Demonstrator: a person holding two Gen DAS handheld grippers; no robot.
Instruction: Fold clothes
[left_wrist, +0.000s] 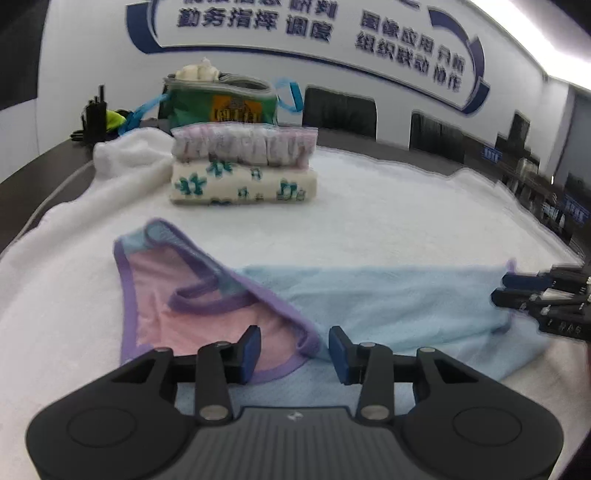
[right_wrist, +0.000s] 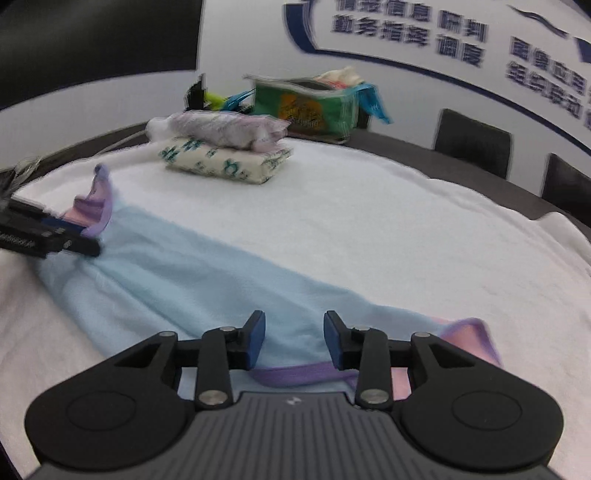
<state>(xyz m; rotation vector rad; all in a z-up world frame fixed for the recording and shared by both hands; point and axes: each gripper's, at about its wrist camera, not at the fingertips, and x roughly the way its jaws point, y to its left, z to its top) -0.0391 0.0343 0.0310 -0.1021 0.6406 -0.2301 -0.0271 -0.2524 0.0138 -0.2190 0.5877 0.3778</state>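
Observation:
A light blue garment (left_wrist: 388, 299) with a pink panel (left_wrist: 155, 291) and purple trim lies spread flat on the white towel (left_wrist: 369, 221) that covers the table. My left gripper (left_wrist: 293, 339) hovers over its pink, purple-edged end, jaws open, with cloth below the gap but no pad pressing on it. My right gripper (right_wrist: 294, 325) stands open over the other end (right_wrist: 229, 280), where a purple band (right_wrist: 295, 373) runs under the fingers. Each gripper also shows at the edge of the other's view: the right gripper (left_wrist: 535, 295) and the left gripper (right_wrist: 70, 240).
A stack of folded clothes (left_wrist: 243, 166) (right_wrist: 225, 147) sits farther back on the towel, a floral piece under a pale lilac one. Behind it stand a green bag (left_wrist: 221, 103) (right_wrist: 310, 107) and a black radio (left_wrist: 94, 114). Dark chairs (left_wrist: 340, 110) line the far table edge.

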